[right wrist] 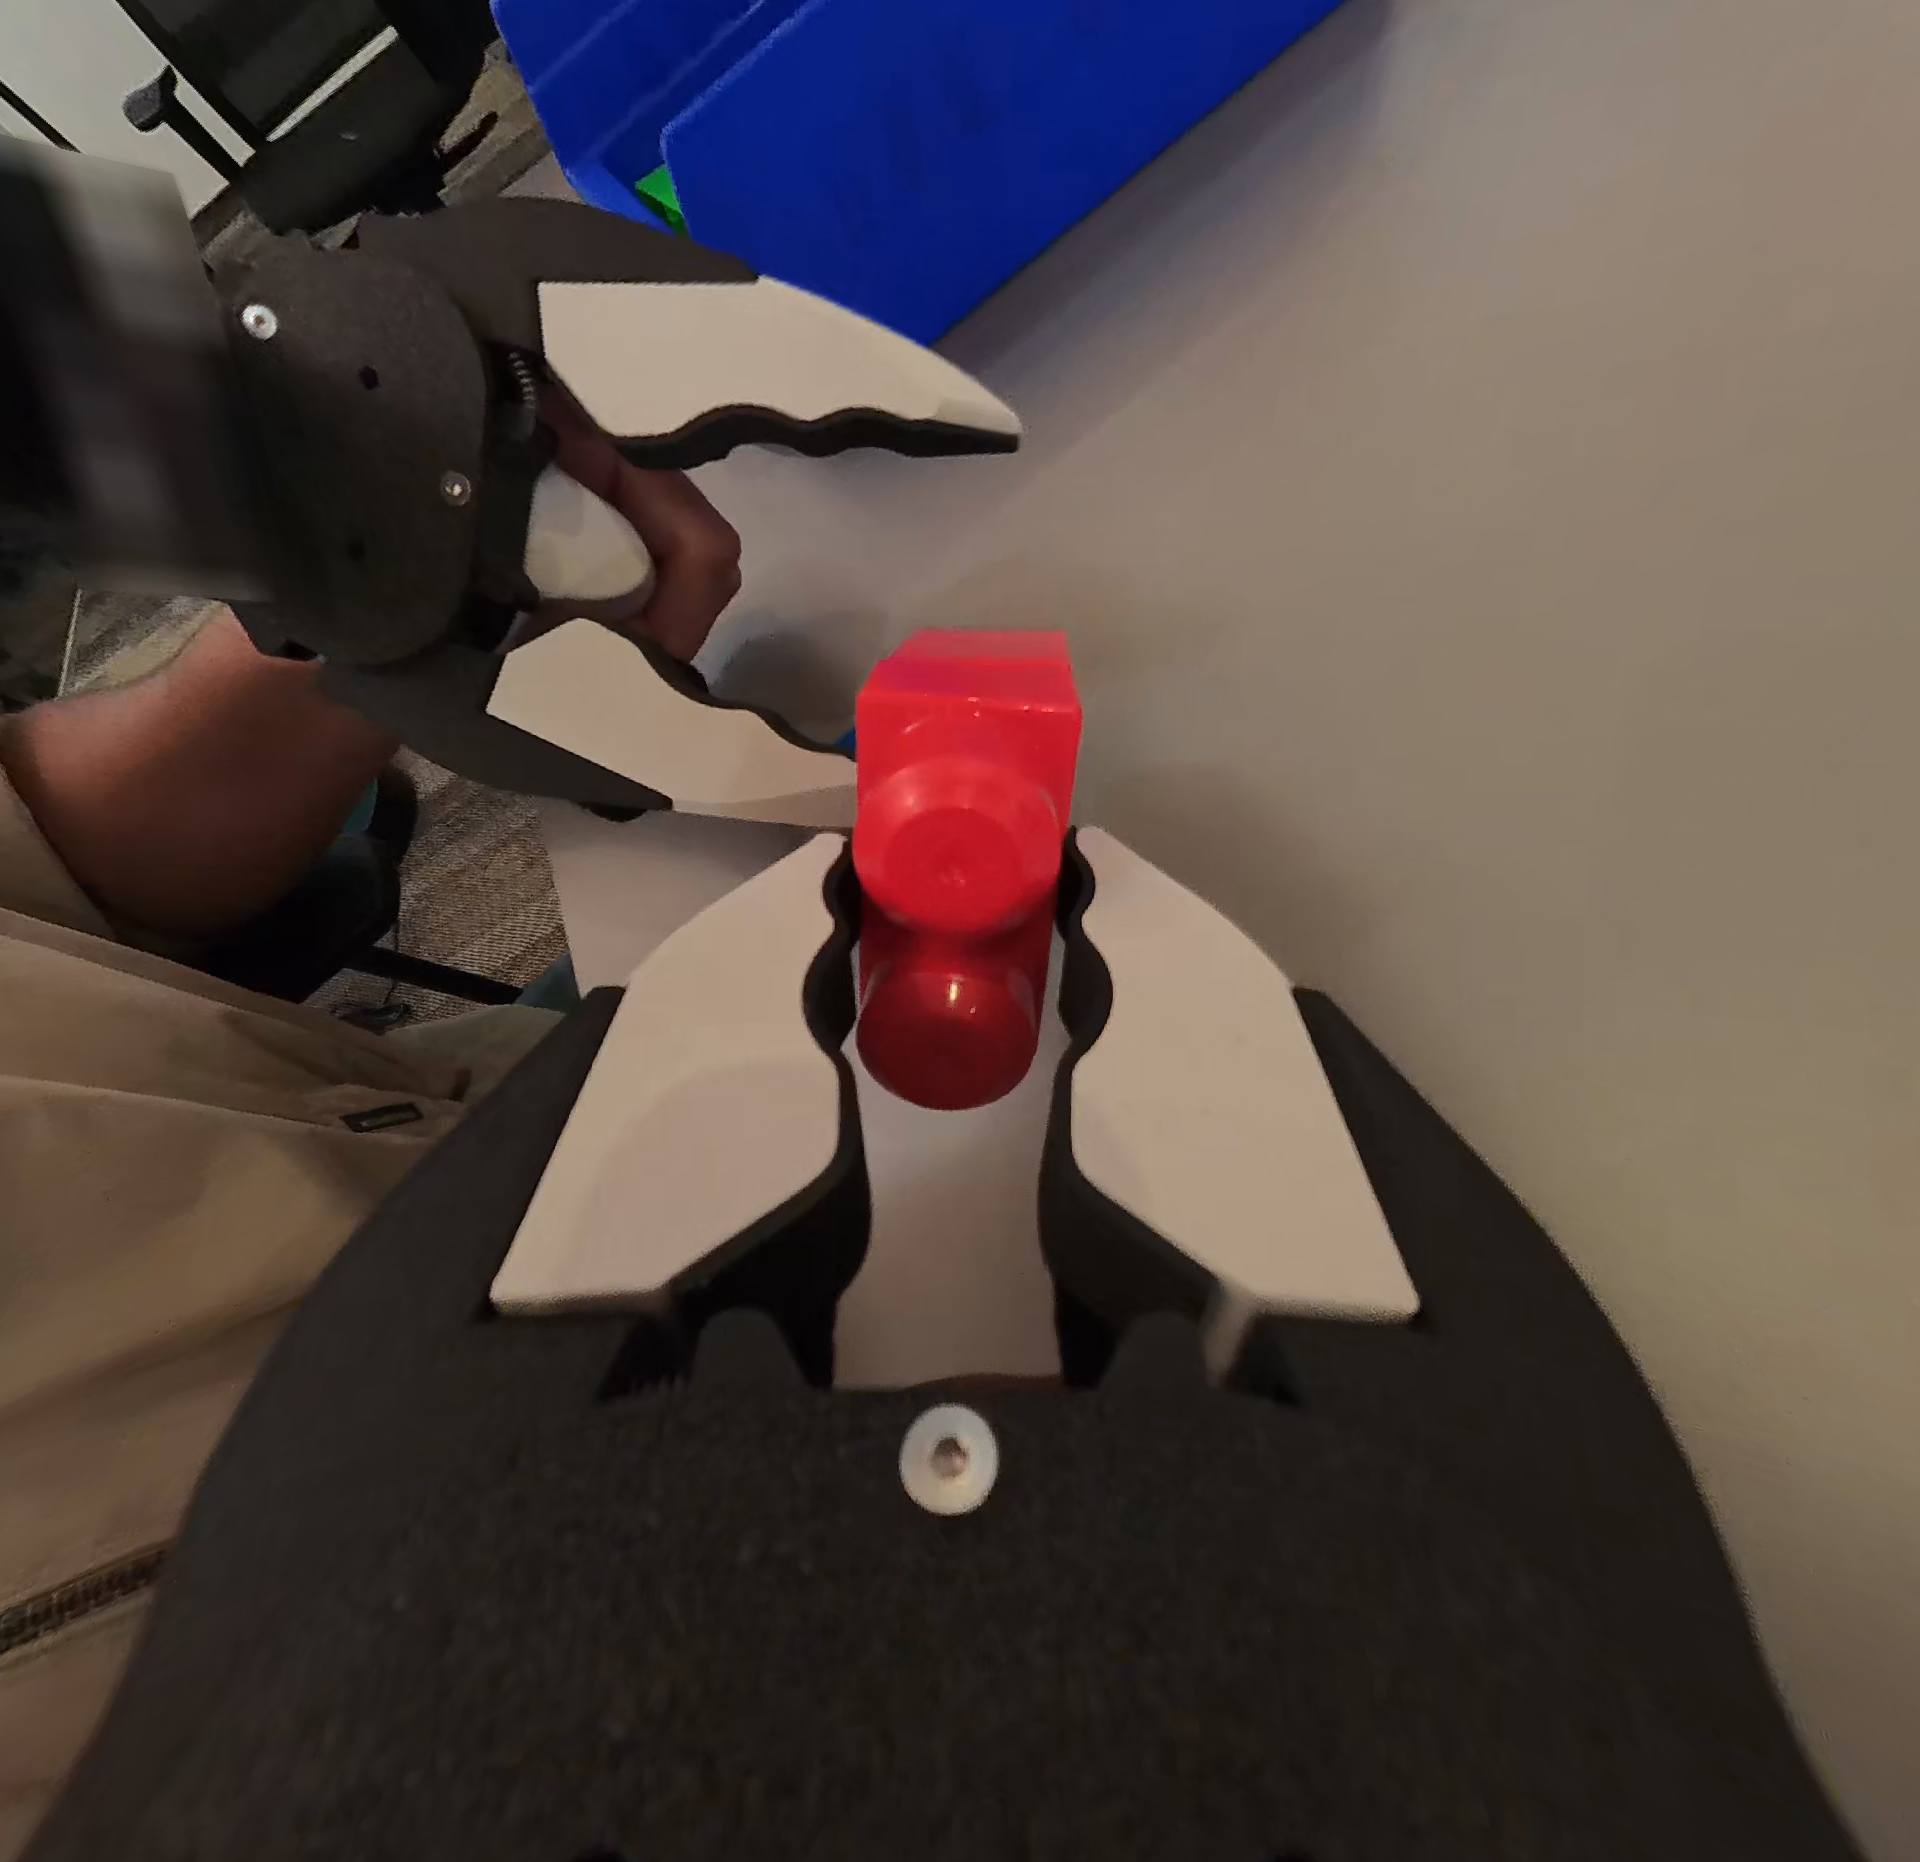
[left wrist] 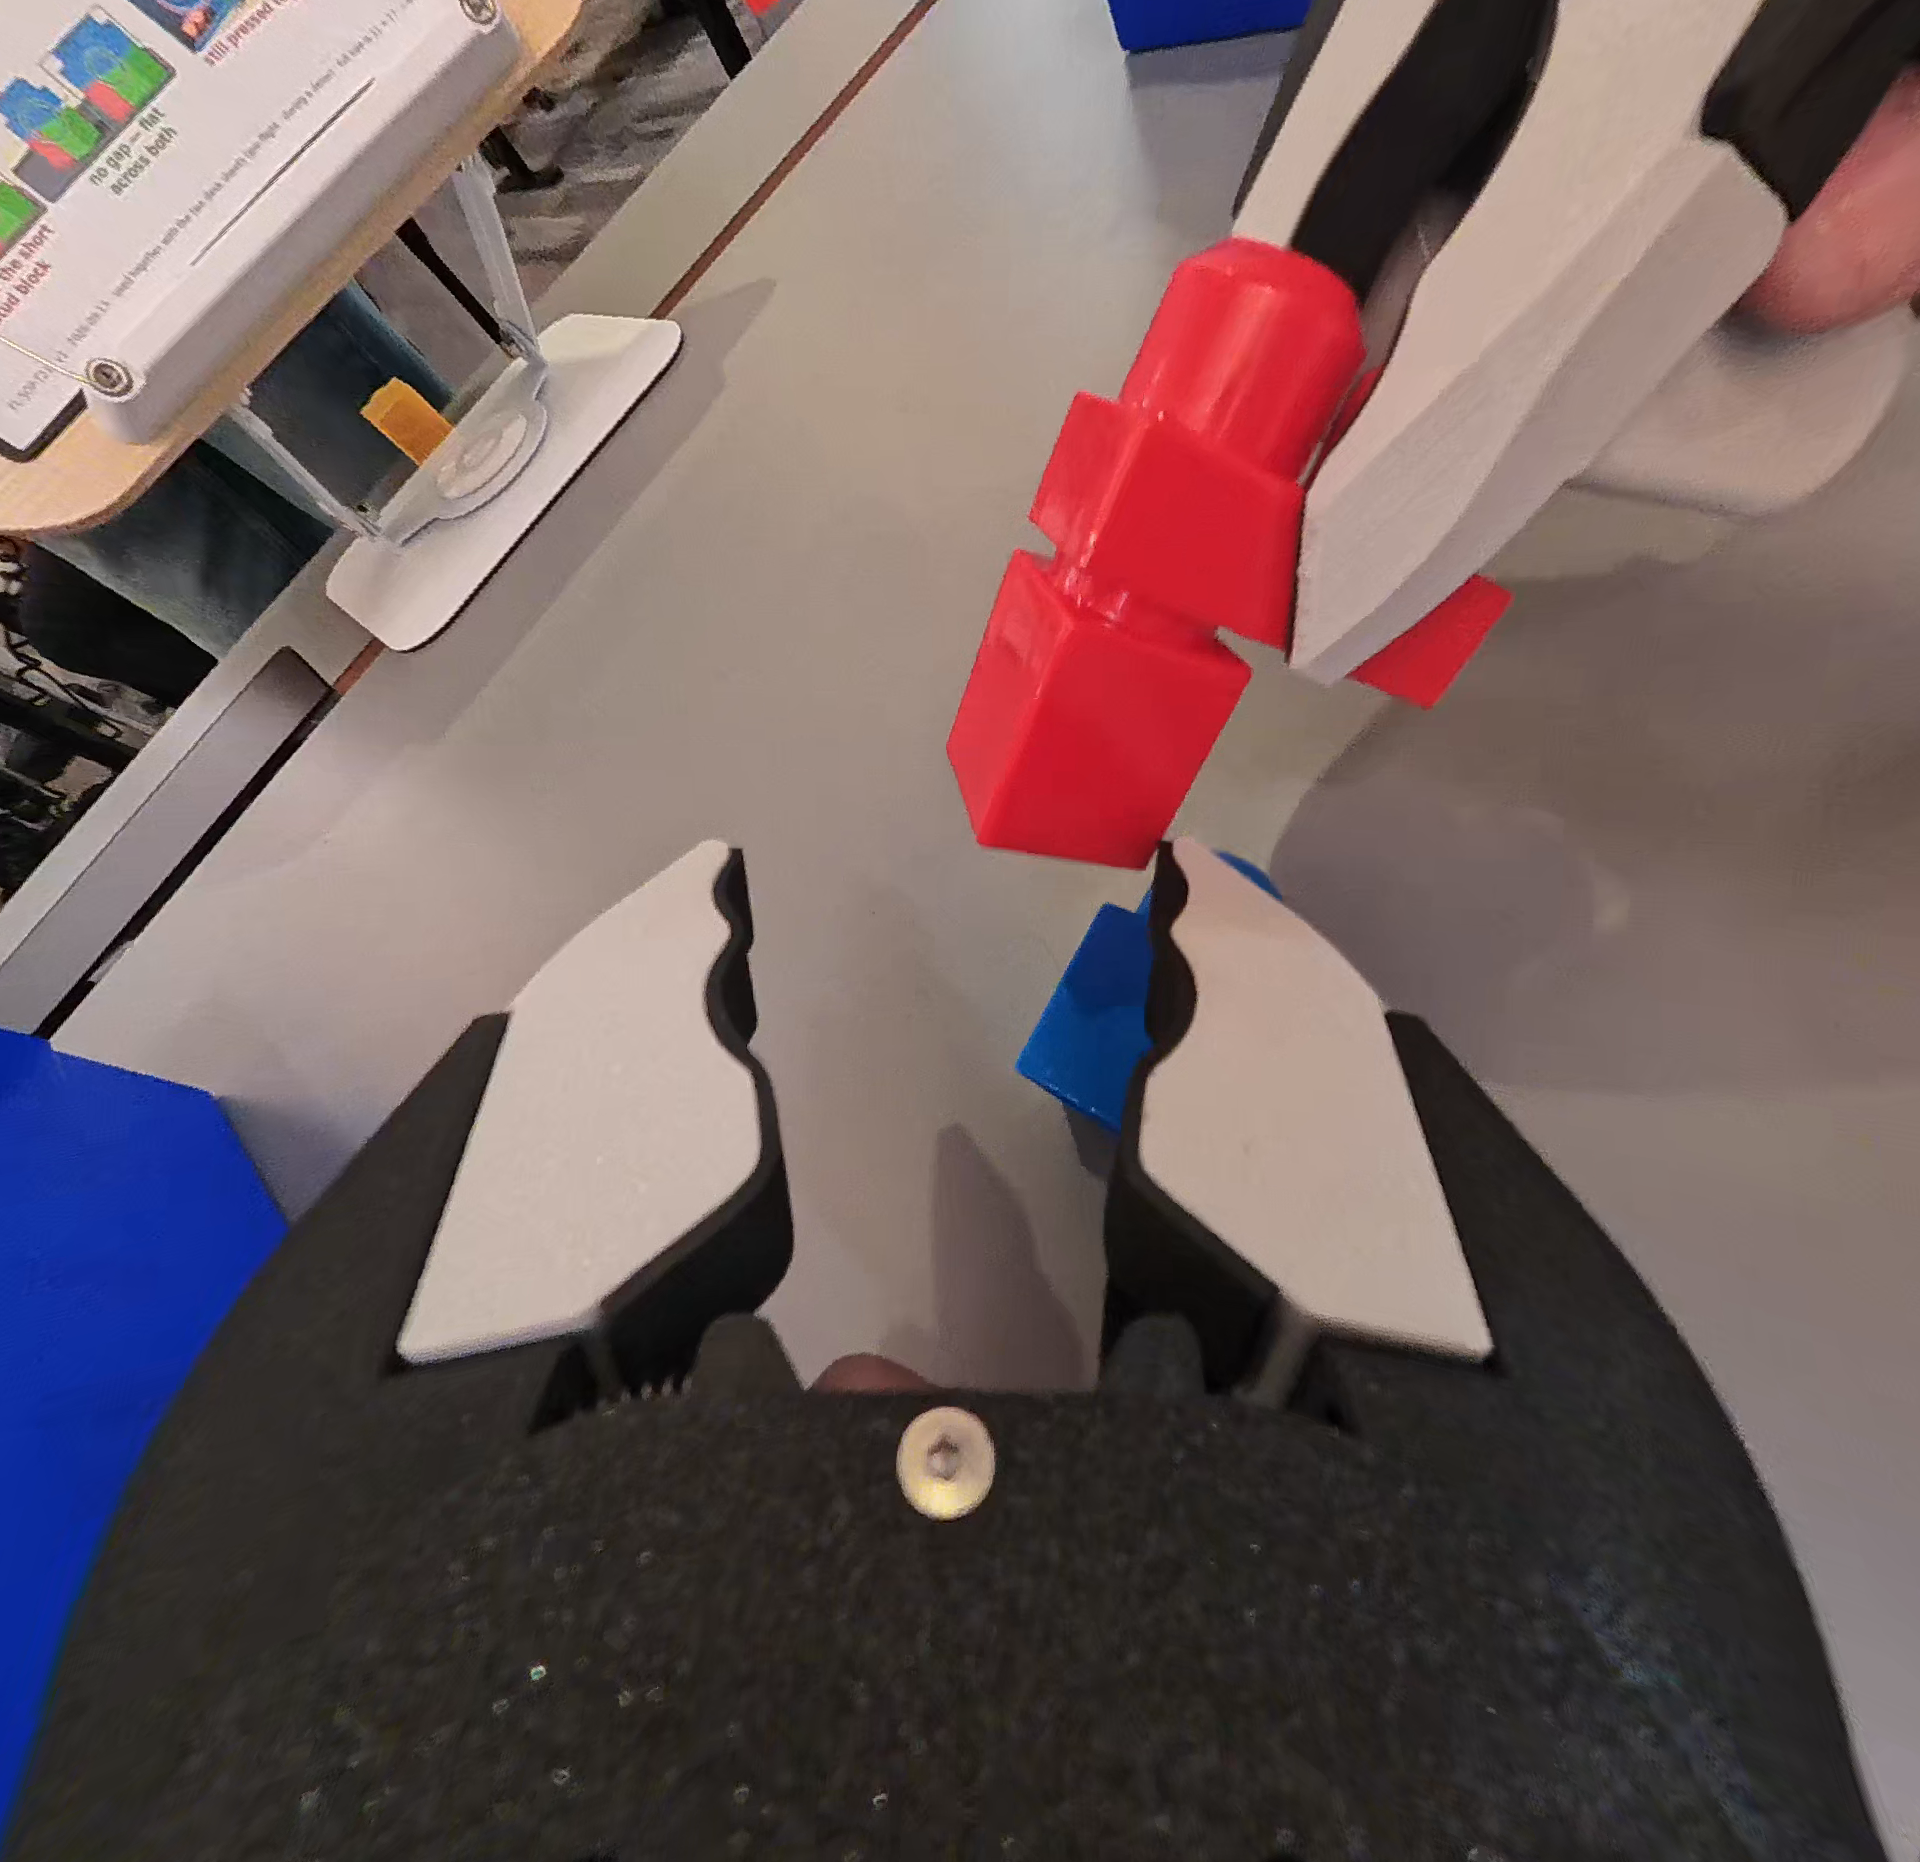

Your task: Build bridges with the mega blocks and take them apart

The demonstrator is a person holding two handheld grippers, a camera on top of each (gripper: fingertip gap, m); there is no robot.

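My right gripper is shut on a red two-stud block, with a second, smaller red block stuck under its far end. Both hang above the grey table. In the left wrist view the same red pair is held by the right gripper coming in from the upper right. My left gripper is open and empty, just below and left of the red pair. A blue block lies on the table, partly hidden behind its right finger. The left gripper also shows in the right wrist view, open.
A blue bin with a green block inside stands at the far side of the table. Another blue bin is at my left. A white instruction board on a stand sits at the table's left edge. A person's sleeve is on the left. The left gripper's tips are roughly 6 centimeters from the right gripper's.
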